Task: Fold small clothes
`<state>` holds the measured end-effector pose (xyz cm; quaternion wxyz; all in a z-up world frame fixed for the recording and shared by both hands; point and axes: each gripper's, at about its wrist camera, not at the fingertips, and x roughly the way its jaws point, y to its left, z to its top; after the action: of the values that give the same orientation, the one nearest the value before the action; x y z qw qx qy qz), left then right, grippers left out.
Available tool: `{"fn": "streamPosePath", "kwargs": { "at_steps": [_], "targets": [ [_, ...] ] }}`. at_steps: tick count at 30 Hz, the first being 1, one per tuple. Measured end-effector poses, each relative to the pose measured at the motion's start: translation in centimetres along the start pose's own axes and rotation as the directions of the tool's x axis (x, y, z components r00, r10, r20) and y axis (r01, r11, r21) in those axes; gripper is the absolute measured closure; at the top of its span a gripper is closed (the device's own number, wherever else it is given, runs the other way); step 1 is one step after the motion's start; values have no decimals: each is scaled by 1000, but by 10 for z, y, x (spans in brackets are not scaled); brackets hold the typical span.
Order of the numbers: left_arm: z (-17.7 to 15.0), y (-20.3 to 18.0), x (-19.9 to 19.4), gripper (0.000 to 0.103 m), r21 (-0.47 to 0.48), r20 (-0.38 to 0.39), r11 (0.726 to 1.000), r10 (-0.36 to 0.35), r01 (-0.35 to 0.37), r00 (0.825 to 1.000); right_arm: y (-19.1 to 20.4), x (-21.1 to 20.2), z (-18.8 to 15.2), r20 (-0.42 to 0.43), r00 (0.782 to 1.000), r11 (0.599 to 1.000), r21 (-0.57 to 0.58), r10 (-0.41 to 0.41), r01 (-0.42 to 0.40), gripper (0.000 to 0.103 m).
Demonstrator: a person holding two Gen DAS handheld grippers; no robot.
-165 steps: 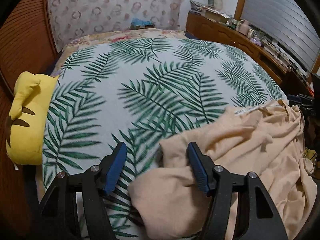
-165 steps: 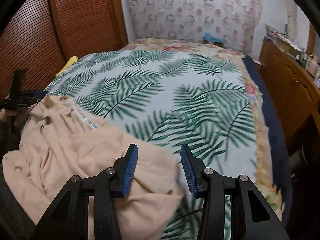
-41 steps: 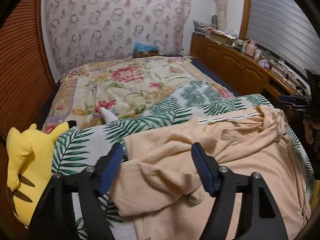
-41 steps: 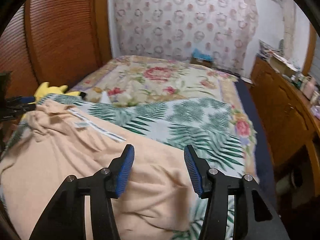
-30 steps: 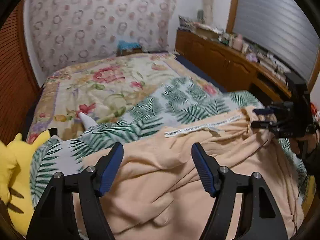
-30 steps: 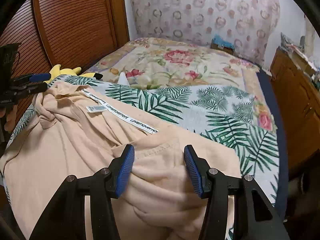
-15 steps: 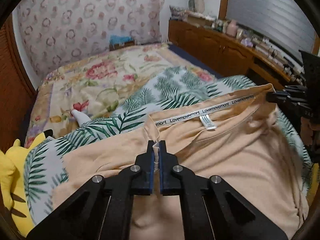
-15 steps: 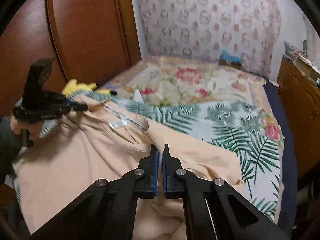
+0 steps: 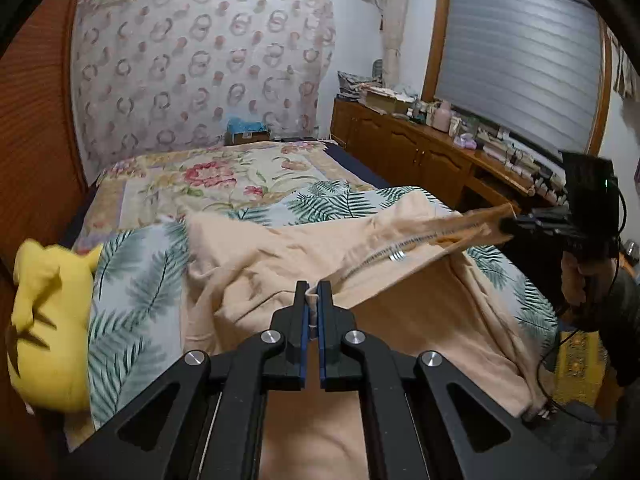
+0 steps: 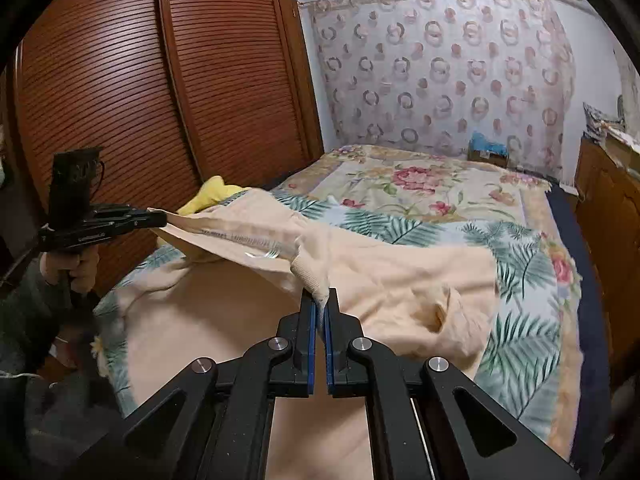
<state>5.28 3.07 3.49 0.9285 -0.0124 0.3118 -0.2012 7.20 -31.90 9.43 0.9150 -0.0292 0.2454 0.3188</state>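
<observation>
left wrist, hand-held gripper (image 9: 313,300) clamping garment (image 9: 280,248)

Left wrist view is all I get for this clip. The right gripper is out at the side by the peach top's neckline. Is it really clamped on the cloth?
Observer: Yes. The right wrist view shows the right gripper shut on a ribbed edge of the peach top, with cloth pinched between its blue pads.
Operator: How does the left gripper look from outside?
Observer: The left gripper holds the other end of the neckline up off the bed, so the band spans between the two grippers.
Operator: Any loose part I'm missing?
Observer: A sleeve lies bunched on the palm-print cover, to the right of the right gripper.
</observation>
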Motion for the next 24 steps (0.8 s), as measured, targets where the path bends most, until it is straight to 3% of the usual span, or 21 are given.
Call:
{"fn": "streamPosePath", "kwargs": {
  "at_steps": [6,10,13,16,20,24],
  "targets": [
    [-26,0,2,99,-17,-53,1000,22,-23,998,20,2,-39,-126,992,1000,-2,20,-21,100],
    [-29,6,5,98,-11,-56,998,61,-61,997,14,9,-51,-182,983,1000,-5,-22,21,94],
    [-22,18,6,61,-33,-32,997,73,-74,997,8,6,-45,-171,983,998,-7,-69,69,79],
    [-11,30,13,52,-32,-29,996,78,-79,997,1,-1,-35,-134,984,993,-14,-120,119,51],
    [7,46,31,38,-25,-29,995,91,-92,995,-22,6,-22,-113,972,978,-14,-208,207,49],
    [26,69,67,38,-37,-64,992,114,-117,991,-58,34,-9,-121,961,966,32,-250,256,49]
  ]
}}
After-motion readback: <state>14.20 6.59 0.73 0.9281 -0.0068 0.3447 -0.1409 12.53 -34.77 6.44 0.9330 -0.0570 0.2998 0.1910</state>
